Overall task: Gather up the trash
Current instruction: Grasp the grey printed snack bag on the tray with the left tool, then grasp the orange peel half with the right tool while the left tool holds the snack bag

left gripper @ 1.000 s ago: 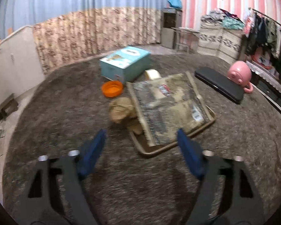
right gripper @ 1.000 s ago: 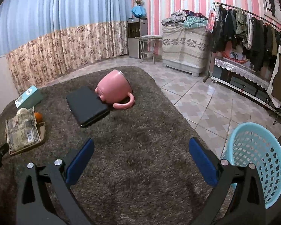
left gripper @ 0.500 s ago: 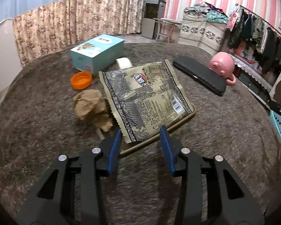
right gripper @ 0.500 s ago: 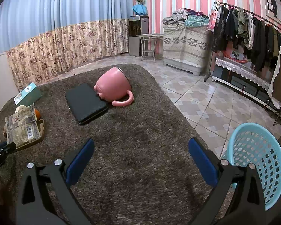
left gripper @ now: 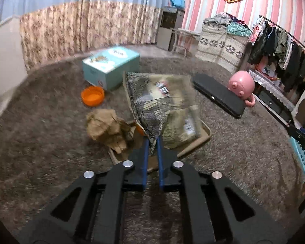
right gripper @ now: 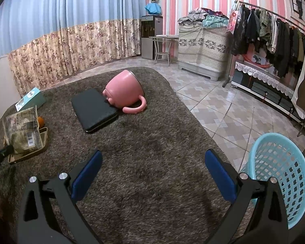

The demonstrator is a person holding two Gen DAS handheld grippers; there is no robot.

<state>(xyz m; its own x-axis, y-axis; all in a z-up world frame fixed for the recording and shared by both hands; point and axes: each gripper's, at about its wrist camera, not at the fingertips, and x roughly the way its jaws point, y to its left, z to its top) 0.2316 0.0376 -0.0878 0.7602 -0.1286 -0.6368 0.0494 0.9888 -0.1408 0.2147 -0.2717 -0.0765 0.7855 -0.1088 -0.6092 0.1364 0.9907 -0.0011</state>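
Observation:
My left gripper (left gripper: 151, 140) is shut on the near corner of a printed snack bag (left gripper: 162, 105) and lifts it, folded and tilted, off a shallow tan tray (left gripper: 203, 137). The bag also shows in the right wrist view (right gripper: 22, 130). A crumpled brown paper ball (left gripper: 108, 128) lies just left of the tray. My right gripper (right gripper: 152, 170) is open and empty above the brown carpet. A light blue mesh basket (right gripper: 282, 174) stands on the floor at the table's right edge.
A teal tissue box (left gripper: 110, 67), an orange lid (left gripper: 92, 96), a black case (left gripper: 219, 96) and a tipped pink mug (left gripper: 243, 87) lie on the carpeted table (right gripper: 156, 142). Tiled floor, a clothes rack and covered furniture stand beyond.
My left gripper closed from wide open onto the snack bag's near corner and raised it off the tray. The right gripper has hardly moved.

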